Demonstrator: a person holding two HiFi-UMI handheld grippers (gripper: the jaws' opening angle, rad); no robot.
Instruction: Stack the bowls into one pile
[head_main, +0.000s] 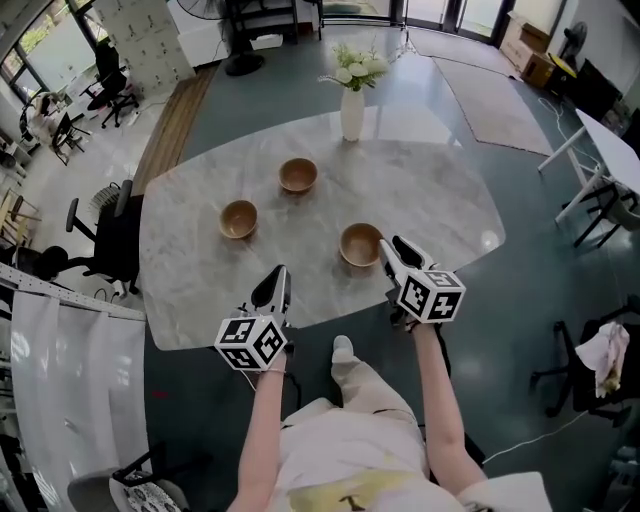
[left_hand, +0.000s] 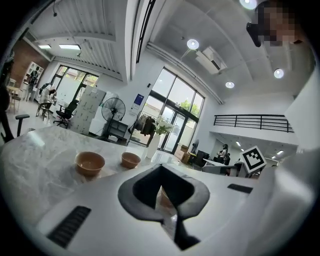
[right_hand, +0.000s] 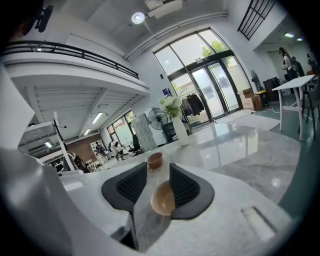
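Three wooden bowls stand apart on the marble table (head_main: 440, 200): a far one (head_main: 298, 175), a left one (head_main: 238, 218) and a near right one (head_main: 360, 244). My right gripper (head_main: 396, 250) is open at the right rim of the near right bowl. In the right gripper view that bowl (right_hand: 162, 199) shows in the gap between the jaws of my right gripper (right_hand: 157, 175), with the far bowl (right_hand: 154, 159) beyond. My left gripper (head_main: 276, 283) is shut and empty above the table's near edge. In its view, two bowls (left_hand: 90, 163) (left_hand: 131, 159) lie ahead left of my left gripper (left_hand: 161, 172).
A white vase with flowers (head_main: 352, 110) stands at the table's far side. A black office chair (head_main: 100, 240) is by the left edge. A white table (head_main: 610, 150) and a chair with cloth (head_main: 600, 360) are off to the right. The person's legs are below the near edge.
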